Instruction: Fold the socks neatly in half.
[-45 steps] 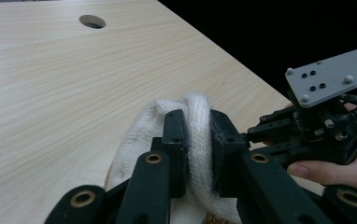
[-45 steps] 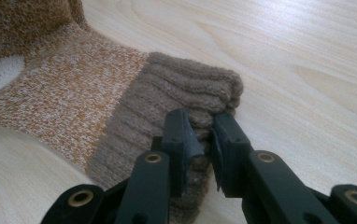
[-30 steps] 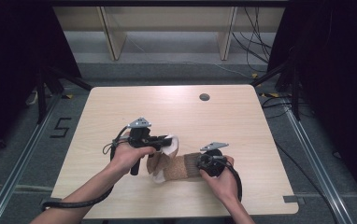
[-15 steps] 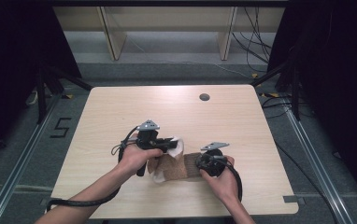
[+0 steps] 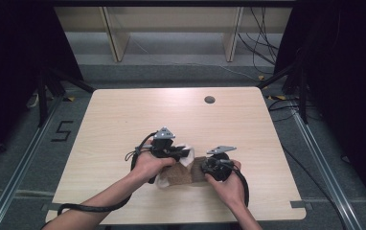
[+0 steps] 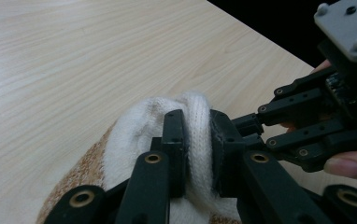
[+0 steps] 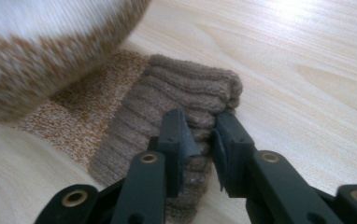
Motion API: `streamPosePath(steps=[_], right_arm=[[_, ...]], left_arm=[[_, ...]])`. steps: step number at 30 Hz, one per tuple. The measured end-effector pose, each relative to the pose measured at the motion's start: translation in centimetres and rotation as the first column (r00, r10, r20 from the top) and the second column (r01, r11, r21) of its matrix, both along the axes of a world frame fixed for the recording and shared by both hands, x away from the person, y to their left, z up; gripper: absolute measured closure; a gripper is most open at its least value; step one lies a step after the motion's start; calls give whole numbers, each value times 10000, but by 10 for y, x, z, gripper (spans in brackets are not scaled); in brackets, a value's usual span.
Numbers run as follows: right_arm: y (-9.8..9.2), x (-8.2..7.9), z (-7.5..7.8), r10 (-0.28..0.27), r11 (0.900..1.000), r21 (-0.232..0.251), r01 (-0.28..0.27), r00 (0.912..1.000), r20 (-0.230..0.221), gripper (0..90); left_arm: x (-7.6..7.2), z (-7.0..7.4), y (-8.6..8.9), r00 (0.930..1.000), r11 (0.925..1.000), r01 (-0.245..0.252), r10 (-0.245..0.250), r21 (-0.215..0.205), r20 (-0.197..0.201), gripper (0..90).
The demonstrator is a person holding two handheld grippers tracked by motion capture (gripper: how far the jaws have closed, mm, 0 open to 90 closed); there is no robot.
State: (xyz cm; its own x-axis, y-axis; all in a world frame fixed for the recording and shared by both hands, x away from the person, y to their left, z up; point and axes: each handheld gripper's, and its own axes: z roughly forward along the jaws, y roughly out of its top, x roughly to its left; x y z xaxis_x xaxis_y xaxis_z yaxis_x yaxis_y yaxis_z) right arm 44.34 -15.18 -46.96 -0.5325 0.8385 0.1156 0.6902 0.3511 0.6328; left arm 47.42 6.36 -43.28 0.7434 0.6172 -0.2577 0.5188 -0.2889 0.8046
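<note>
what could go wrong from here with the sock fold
The left gripper pinches only a thin bunch of the sock at its white toe; the knit could slip free mid-fold. The right gripper has just been opening around the brown cuff, so the anchored end may drag along. The two grippers sit close together and could bump.

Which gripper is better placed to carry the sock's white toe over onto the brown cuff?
Left. The left gripper is clamped on the white toe. The right gripper, jaws just opening, straddles the brown cuff on the table.
</note>
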Motion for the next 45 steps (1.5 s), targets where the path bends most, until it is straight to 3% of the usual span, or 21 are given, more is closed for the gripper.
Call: streamPosePath(steps=[3, 5, 8, 9, 10, 11, 12, 14, 16, 20, 28, 33, 37, 38, 39, 40, 41, 42, 43, 44, 45], right_arm=[[0, -2, 0, -332, 9989, 317, 331, 9994, 42, 679], [-3, -2, 3, -176, 9997, 169, 177, 9998, -81, 657], [-4, -4, 9, -300, 9989, 353, 301, 9995, -40, 636], [-6, -2, 10, -126, 9994, 316, 116, 9994, 310, 642], [-7, -4, 15, -166, 9992, 378, 152, 9991, 378, 711], [-7, -4, 15, -166, 9992, 378, 152, 9991, 378, 711], [-7, -7, 17, -252, 9984, 504, 244, 9995, 165, 751], [-8, -8, 18, -129, 9990, 432, 113, 9992, 373, 825], [-6, -10, 17, -142, 9992, 375, 144, 9999, -41, 858], [-8, -5, 4, 194, 9997, 141, -194, 9998, 2, 868], [-9, -5, 3, 167, 9998, 84, -166, 9998, -47, 864], [-9, -6, 3, 148, 9996, 235, -150, 9998, 96, 819], [-9, -8, 7, 179, 9993, 329, -188, 9995, 262, 746], [-8, -11, 10, -33, 9989, 464, 36, 10000, -73, 729], [-8, -11, 11, -57, 9984, 557, 39, 9994, 333, 717], [-9, -12, 16, 175, 9991, 387, -190, 9991, 384, 707], [-7, -16, 20, -34, 9984, 572, 29, 10000, 82, 699], [-4, -18, 21, -32, 9949, 1005, -1, 9995, 327, 692], [-6, -19, 26, 195, 9980, 600, -217, 9991, 370, 686], [-3, -20, 26, 299, 9964, 773, -355, 9970, 719, 680], [-1, -23, 30, 394, 9963, 748, -422, 9985, 382, 674]], left_arm=[[1, -2, -2, 10000, 10000, 34, -34, 46, -17, 777], [1, -3, -3, 10000, 10000, -4, 4, 68, 35, 777], [1, -4, -4, 10000, 9999, 21, -21, 125, -32, 776], [1, -5, -4, 10000, 9999, 43, -43, 102, -19, 777], [2, -5, -5, 10000, 9999, 26, -26, 127, -3, 777], [2, -5, -5, 10000, 9999, 26, -26, 127, -3, 777], [2, -5, -5, 10000, 9999, 40, -40, 140, 1, 777], [1, -6, -6, 10000, 9998, 2, -2, 175, 30, 776], [2, -6, -6, 10000, 9998, 51, -50, 170, -37, 776], [1, -6, -10, 9999, 9998, 45, -47, 195, 116, 776], [-1, -10, -18, 9999, 9995, 111, -114, 286, 78, 769], [-1, -20, -24, 9999, 9986, 123, -121, 514, -41, 749], [0, -24, -27, 9998, 9996, 45, -39, 286, -176, 728], [0, -24, -27, 9999, 9995, 15, -10, 320, -172, 728], [0, -24, -27, 9998, 9992, -26, 34, 393, -192, 725], [0, -25, -27, 9998, 9996, -3, 9, 273, -223, 721], [0, -25, -28, 9996, 9997, -19, 25, 224, -265, 718], [0, -25, -29, 9996, 9997, -91, 96, 232, -248, 715], [0, -25, -29, 9996, 9997, -83, 89, 218, -267, 713], [0, -25, -29, 9996, 9997, -80, 86, 218, -273, 710], [1, -25, -29, 9996, 9997, -56, 62, 222, -258, 708]])
